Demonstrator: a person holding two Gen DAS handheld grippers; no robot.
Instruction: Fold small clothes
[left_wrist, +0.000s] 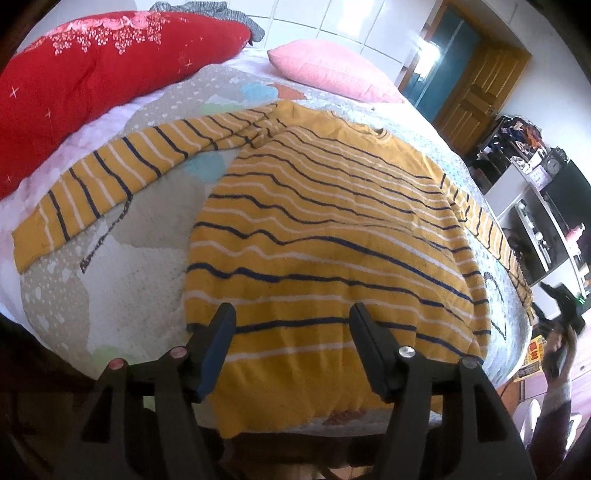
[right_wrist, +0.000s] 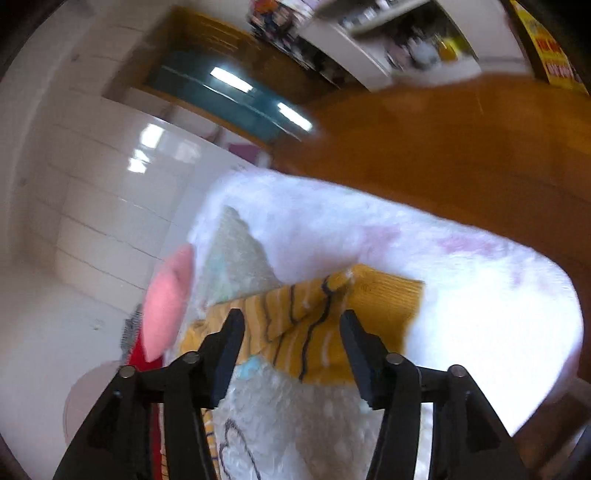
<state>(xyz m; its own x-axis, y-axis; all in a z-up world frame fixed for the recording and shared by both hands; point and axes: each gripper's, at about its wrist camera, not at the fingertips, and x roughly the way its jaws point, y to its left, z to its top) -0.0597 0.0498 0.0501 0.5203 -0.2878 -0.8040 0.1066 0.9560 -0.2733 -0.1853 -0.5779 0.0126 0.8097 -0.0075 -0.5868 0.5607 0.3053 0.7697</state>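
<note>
A yellow sweater (left_wrist: 325, 229) with navy and white stripes lies flat on the bed, hem toward me, its left sleeve (left_wrist: 110, 177) stretched out to the left and its right sleeve (left_wrist: 491, 229) along the bed's right edge. My left gripper (left_wrist: 291, 317) is open and empty, its fingers hovering over the hem. My right gripper (right_wrist: 291, 325) is open and empty, its fingers spread just before the end of the striped sleeve (right_wrist: 317, 325). The right wrist view is blurred. The right gripper also shows in the left wrist view at the far right (left_wrist: 561, 310).
A red quilt (left_wrist: 92, 81) and a pink pillow (left_wrist: 332, 70) lie at the head of the bed. The patterned bedspread (left_wrist: 129, 277) covers the mattress. A wooden door (left_wrist: 476, 88) and cluttered white shelves (left_wrist: 535, 206) stand to the right. Orange floor (right_wrist: 461, 155) lies beyond the bed edge.
</note>
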